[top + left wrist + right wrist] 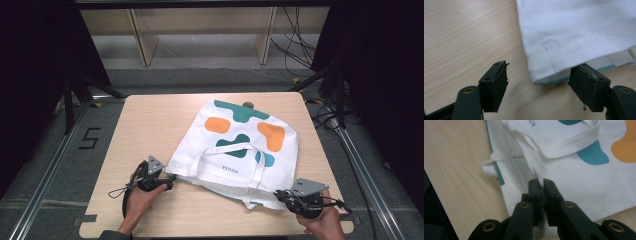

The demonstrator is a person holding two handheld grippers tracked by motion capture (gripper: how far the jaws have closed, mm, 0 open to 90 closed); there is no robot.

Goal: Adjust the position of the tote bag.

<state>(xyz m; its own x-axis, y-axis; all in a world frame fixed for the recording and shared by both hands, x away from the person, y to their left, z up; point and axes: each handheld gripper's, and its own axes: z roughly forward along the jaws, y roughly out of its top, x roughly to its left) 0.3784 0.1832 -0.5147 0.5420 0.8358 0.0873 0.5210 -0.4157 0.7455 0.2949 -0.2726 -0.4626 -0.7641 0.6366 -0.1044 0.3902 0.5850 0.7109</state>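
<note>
I keep my right gripper (541, 185) pinched on the tote bag (235, 145) at its mouth, anchoring it, while my left gripper (537, 81), jaws apart, straddles the opposite corner (541, 75) to catch it.

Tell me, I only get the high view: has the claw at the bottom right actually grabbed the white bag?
Observer: Yes. The right claw is shut, pinching a fold of the tote bag near the base of its handle strap.
Operator: And the claw on the left?
Observer: The left claw is open, with the bag's corner lying between its jaws, not pressed.
Operator: Is anything under that corner?
Observer: Only the wooden table; a thin blue edge line runs along the bag's underside there.
</note>
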